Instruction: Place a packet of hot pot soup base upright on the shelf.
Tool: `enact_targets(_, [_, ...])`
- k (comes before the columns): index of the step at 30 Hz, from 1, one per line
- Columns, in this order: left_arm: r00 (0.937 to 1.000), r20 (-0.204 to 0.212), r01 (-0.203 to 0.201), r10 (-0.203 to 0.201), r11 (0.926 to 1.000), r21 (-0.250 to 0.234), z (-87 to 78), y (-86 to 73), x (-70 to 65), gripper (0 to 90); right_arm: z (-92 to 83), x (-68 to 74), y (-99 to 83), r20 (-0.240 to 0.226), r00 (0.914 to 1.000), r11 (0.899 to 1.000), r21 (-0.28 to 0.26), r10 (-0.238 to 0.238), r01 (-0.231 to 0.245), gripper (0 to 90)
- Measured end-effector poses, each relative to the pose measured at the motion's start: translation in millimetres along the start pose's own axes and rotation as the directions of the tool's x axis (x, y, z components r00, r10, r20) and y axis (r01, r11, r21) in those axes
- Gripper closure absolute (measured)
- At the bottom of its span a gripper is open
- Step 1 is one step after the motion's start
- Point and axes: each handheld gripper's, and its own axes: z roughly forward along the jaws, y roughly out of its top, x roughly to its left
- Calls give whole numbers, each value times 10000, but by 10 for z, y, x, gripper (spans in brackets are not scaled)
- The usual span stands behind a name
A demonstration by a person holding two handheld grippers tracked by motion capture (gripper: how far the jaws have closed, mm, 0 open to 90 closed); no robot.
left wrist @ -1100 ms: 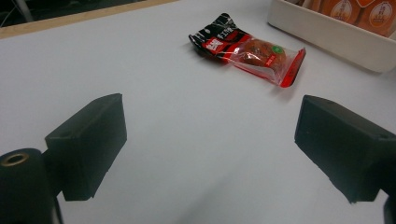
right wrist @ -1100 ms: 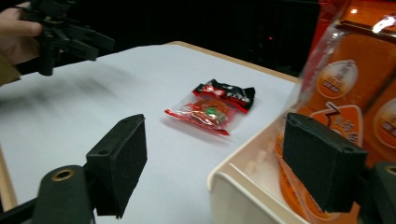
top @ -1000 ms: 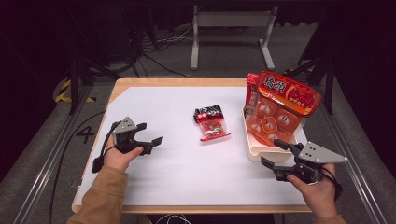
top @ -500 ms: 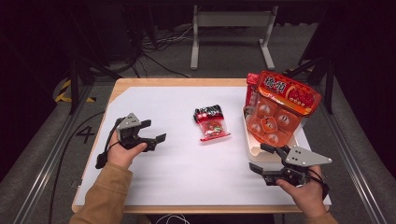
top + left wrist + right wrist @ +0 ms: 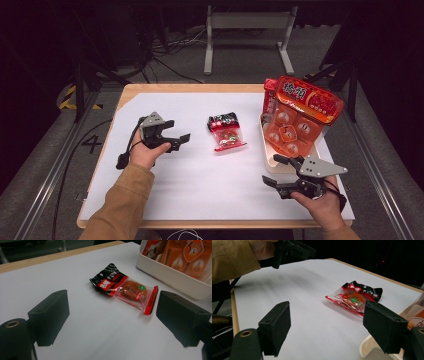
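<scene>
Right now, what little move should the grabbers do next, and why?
Probably ease the left gripper toward the snack packet. Its jaws stand open and point at the packet, which lies flat and untouched beside the white tray.

A white sheet [image 5: 200, 175] covers most of my wooden worktop [image 5: 165, 89]. At my right a white tray [image 5: 270, 162] sits on the sheet, and a big orange bag of snacks [image 5: 300, 115] stands tilted in it, rising well above its rim. On the grey floor past the far edge I see a metal stand [image 5: 247, 22] and loose cables [image 5: 165, 45]. To my left the floor bears a painted 4 [image 5: 91, 144] and yellow-black tape [image 5: 70, 97].
</scene>
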Motion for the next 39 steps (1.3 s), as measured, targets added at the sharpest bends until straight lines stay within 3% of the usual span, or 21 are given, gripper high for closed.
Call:
enact_targets(3, [9996, 98, 276, -275, 9996, -94, 117, 21, 13, 128, 2, 2, -7, -51, 10000, 10000, 7, -6, 6, 232])
enact_targets(7, [9994, 76, 326, -325, 9993, -170, 275, 87, 12, 148, -10, -4, -10, -25, 10000, 10000, -17, 14, -14, 232])
enact_targets(8, [9986, 193, 505, -497, 9979, -406, 339, 110, 7, 151, -13, -6, -7, -35, 10000, 10000, -14, 4, -4, 232])
enact_targets(9, [9981, 290, 555, -548, 9981, -255, 384, 133, 6, 163, -14, -10, 1, -45, 10000, 10000, -50, -14, 14, 232])
enact_targets(11, [9998, 92, 169, -167, 9998, -122, 453, 171, 8, 169, -14, -10, 7, -68, 10000, 10000, -49, -20, 19, 231])
enact_targets(12, [9999, 30, 161, -161, 9998, -148, 504, 191, 14, 175, -13, -9, 7, -80, 10000, 10000, -58, -29, 28, 231])
enact_targets(28, [9983, 122, 561, -564, 9981, 270, 937, 305, 61, 171, -69, 27, -33, -82, 10000, 10000, 1, 5, -5, 228])
enact_targets(36, [9984, 10, 560, -563, 9955, 760, 1150, 302, 90, 166, -142, 80, -87, 140, 9999, 9999, 138, 63, -65, 226])
enact_targets(39, [9972, 65, 737, -746, 9931, 915, 1213, 290, 91, 173, -165, 94, -100, 201, 9998, 9998, 172, 76, -80, 225])
